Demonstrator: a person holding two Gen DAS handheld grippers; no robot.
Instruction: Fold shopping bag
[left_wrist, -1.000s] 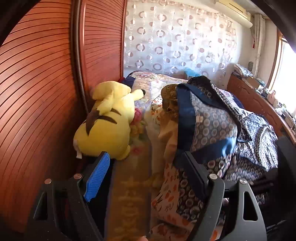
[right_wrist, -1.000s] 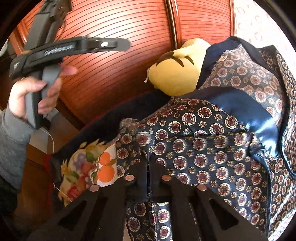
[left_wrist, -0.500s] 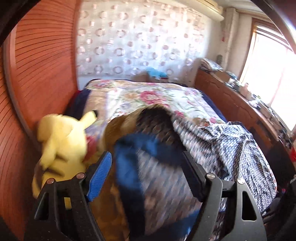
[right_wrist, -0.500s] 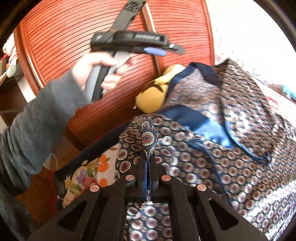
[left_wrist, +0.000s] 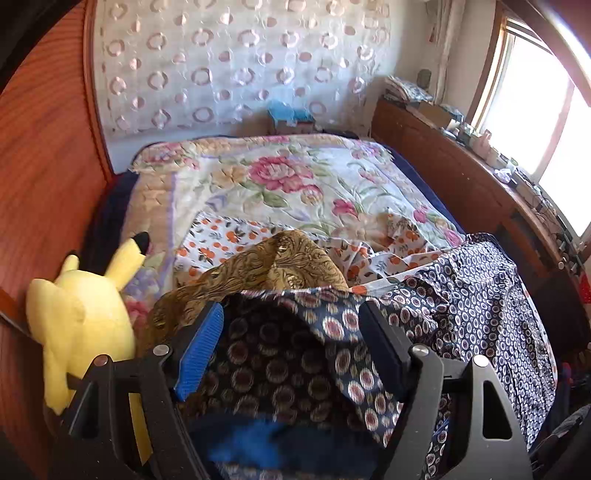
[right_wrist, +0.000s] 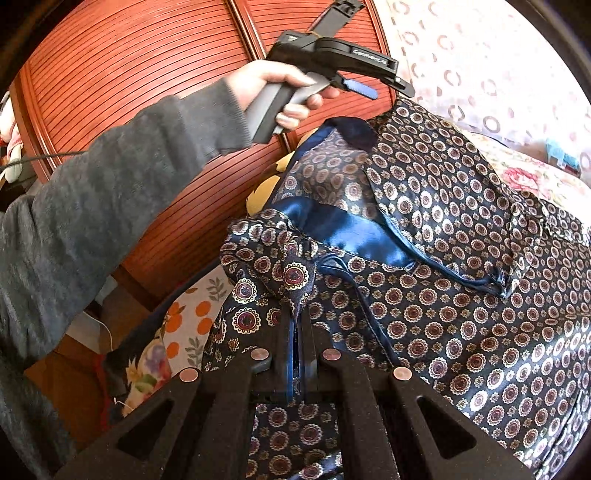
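The right tool (right_wrist: 295, 325) is clenched on a fold of the shopping bag (right_wrist: 443, 295), which is heaped on the bed (left_wrist: 295, 184), while the left tool (left_wrist: 291, 347) stands released above its blurred near edge.

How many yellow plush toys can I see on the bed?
1. The yellow plush toy lies at the bed's left edge, against the wooden wall. Others may be hidden under the fabrics.

We see a yellow plush toy (left_wrist: 79, 325) against the red slatted wardrobe door (left_wrist: 44, 177), beside a floral bedspread (left_wrist: 295, 181). Orange-print fabric (left_wrist: 225, 236) and a gold paisley cloth (left_wrist: 280, 266) lie there, under a ring-patterned curtain (left_wrist: 236, 66).
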